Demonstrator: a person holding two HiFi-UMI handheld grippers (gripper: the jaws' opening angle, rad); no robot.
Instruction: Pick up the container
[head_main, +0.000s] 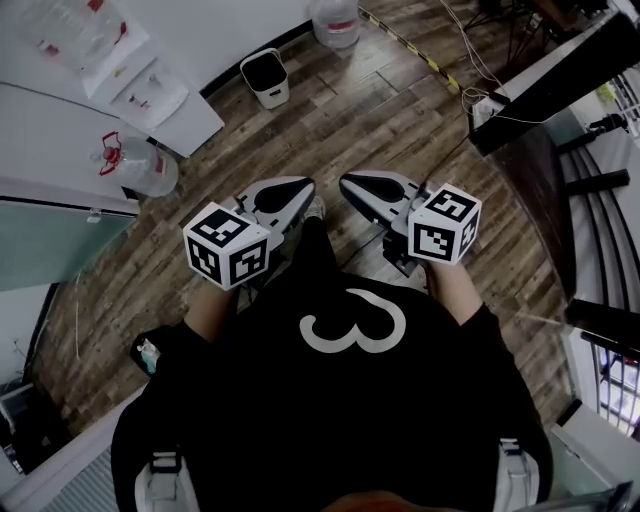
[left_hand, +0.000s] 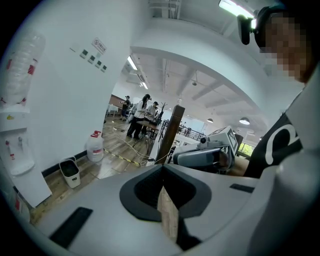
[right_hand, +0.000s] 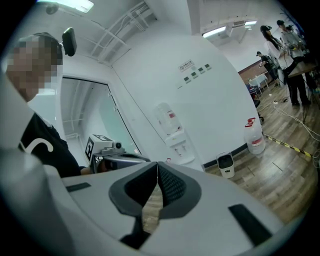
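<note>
Both pairs of fingers are pressed together on nothing: the left gripper (left_hand: 163, 175) and the right gripper (right_hand: 157, 172) are held side by side, tips near each other, in front of the person's black shirt (head_main: 340, 400), each with one marker cube. They hang over a wooden floor (head_main: 340, 110). Bare boards lie between the tips and one small white waste bin (head_main: 265, 77) with a dark liner, which stands at the floor's far edge against the white wall. Two water jugs are in sight: one (head_main: 335, 20) further along that wall past the bin, the other (head_main: 135, 165) at the floor's left edge beside one white water dispenser (right_hand: 172, 132). One yellow-and-black strip (head_main: 410, 45) and loose cables cross the boards towards a black desk (head_main: 560, 80) on the right. Two people (right_hand: 280, 45) stand well off. Which of these things is the container cannot be told
</note>
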